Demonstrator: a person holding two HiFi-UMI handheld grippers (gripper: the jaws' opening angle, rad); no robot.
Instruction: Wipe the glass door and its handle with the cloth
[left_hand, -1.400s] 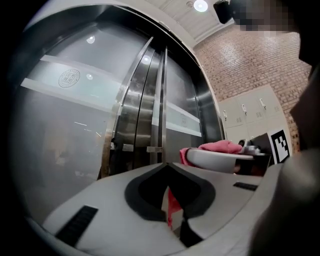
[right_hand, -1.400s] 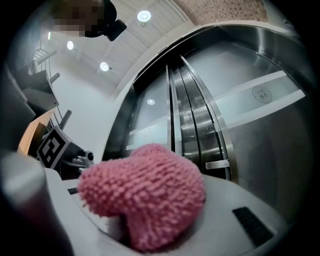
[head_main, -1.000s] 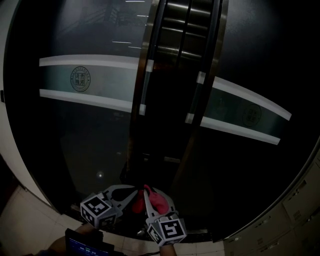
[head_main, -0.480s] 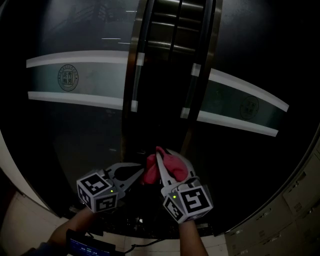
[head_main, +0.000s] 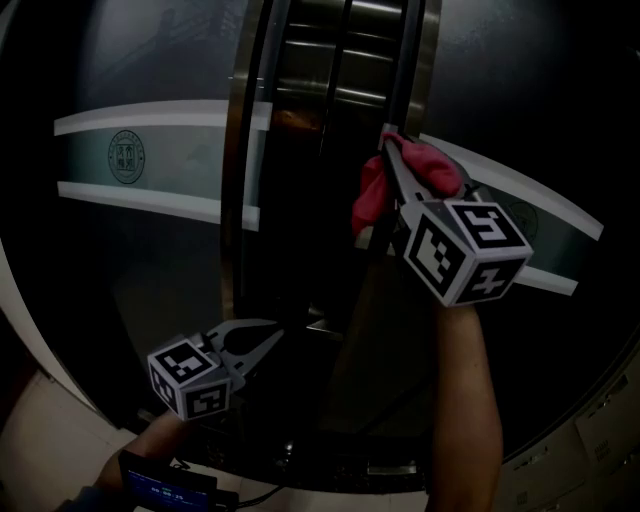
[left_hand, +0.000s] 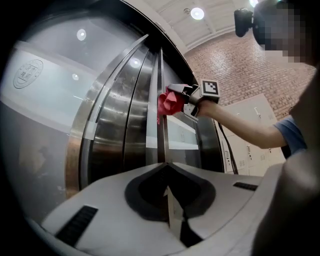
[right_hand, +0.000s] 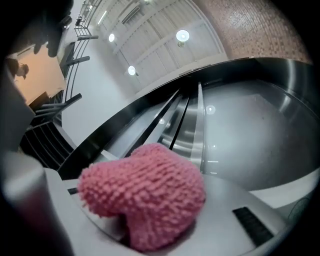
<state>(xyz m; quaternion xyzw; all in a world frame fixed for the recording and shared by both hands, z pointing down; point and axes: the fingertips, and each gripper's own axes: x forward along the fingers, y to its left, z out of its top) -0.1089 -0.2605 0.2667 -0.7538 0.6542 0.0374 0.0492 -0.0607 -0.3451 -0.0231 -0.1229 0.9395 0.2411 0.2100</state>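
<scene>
Mostly dark glass door (head_main: 140, 280) fills the head view, crossed by a pale frosted band (head_main: 160, 160) with a round logo (head_main: 125, 155). Two vertical metal handles at the centre seam: left handle (head_main: 237, 150), right handle (head_main: 405, 60). Bare forearm (head_main: 465, 390) reaches up on the right side. Right gripper (head_main: 390, 150) is raised to band height, jaws clamped on the pink cloth (head_main: 372, 200). The cloth bulges out past both jaws and is pressed against the right handle. Left gripper (head_main: 272, 335) is low, well below the cloth, pointed at the seam, apart from the glass. Its jaws are together at the tips with nothing between them. Right gripper view: fuzzy cloth covers the jaw tips, glass and handle just beyond.
</scene>
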